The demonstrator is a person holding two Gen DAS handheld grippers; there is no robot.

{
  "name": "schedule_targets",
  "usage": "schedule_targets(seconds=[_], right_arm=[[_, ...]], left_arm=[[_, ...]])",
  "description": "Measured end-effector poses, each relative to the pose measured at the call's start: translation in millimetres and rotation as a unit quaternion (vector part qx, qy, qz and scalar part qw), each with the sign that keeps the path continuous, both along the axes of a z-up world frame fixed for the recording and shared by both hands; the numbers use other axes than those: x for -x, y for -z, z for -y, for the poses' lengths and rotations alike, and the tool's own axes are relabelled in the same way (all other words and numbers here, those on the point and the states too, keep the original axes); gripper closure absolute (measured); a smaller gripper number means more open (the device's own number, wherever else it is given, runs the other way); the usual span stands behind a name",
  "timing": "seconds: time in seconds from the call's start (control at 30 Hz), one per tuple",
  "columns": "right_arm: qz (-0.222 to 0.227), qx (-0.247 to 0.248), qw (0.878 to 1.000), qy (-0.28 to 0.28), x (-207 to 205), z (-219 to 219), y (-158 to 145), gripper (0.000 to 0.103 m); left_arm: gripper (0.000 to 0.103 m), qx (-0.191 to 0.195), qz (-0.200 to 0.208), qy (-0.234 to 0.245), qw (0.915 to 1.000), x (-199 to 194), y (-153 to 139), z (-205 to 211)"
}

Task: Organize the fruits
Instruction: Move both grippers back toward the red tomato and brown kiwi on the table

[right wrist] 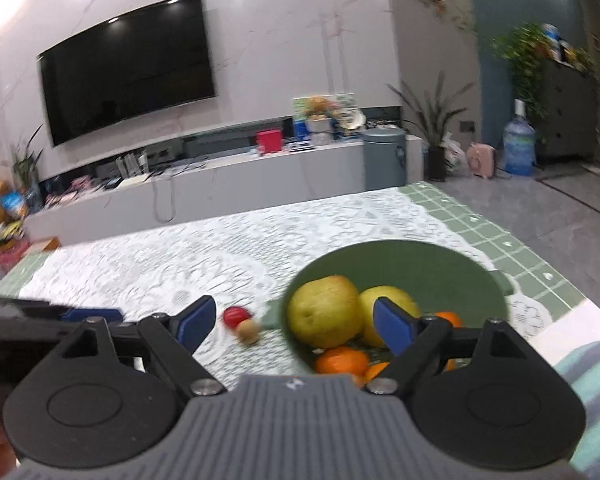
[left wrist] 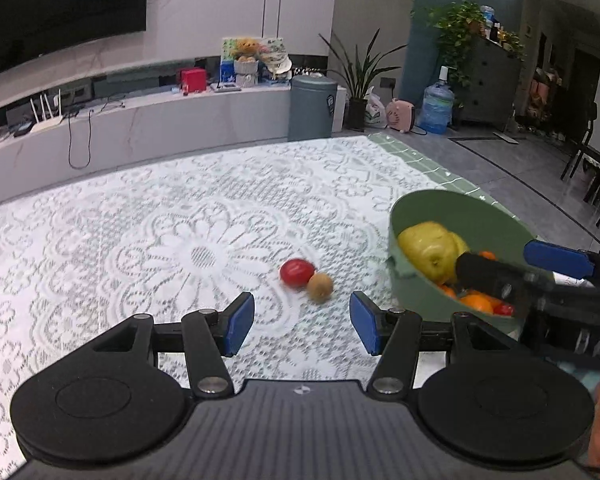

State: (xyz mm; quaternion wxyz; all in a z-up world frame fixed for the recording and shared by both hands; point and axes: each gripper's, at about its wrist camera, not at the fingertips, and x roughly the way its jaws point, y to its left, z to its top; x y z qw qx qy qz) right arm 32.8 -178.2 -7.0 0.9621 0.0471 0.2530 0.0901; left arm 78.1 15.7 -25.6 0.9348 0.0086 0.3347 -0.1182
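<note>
Inside green bowl (right wrist: 400, 268): yellow apples (right wrist: 326, 312), oranges (right wrist: 342, 360).

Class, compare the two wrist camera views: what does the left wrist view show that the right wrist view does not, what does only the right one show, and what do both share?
Only the left wrist view: the white router on the TV bench, dark dining chairs at far right, and a small red fruit low in the bowl.

Only the right wrist view: the whole TV on the wall, and clutter at the bench's left end.

Both: the lace tablecloth, green bowl of yellow and orange fruit, red fruit touching the brown kiwi, grey bin, water jug.
</note>
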Motion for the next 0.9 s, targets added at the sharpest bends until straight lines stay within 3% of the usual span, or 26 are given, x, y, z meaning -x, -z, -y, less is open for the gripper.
schedule_targets(seconds=[0.13, 0.3, 0.53, 0.9], right_arm=[[-0.006, 0.015, 0.999, -0.030, -1, -19, 10, 0.033], [0.000, 0.045, 0.997, -0.064, -4, -40, 18, 0.042], [-0.021, 0.088, 0.992, -0.086, -23, -62, 36, 0.066], [-0.028, 0.205, 0.976, -0.072, -62, -103, 71, 0.072]], left_arm=[[0.040, 0.002, -0.007, -0.011, 0.9999, 2, 8, -12], [0.042, 0.019, -0.017, -0.027, 0.9993, -2, 16, -32], [0.050, 0.030, -0.025, -0.032, 0.9987, -9, 24, -45], [0.055, 0.018, -0.034, -0.028, 0.9989, -30, 40, -47]])
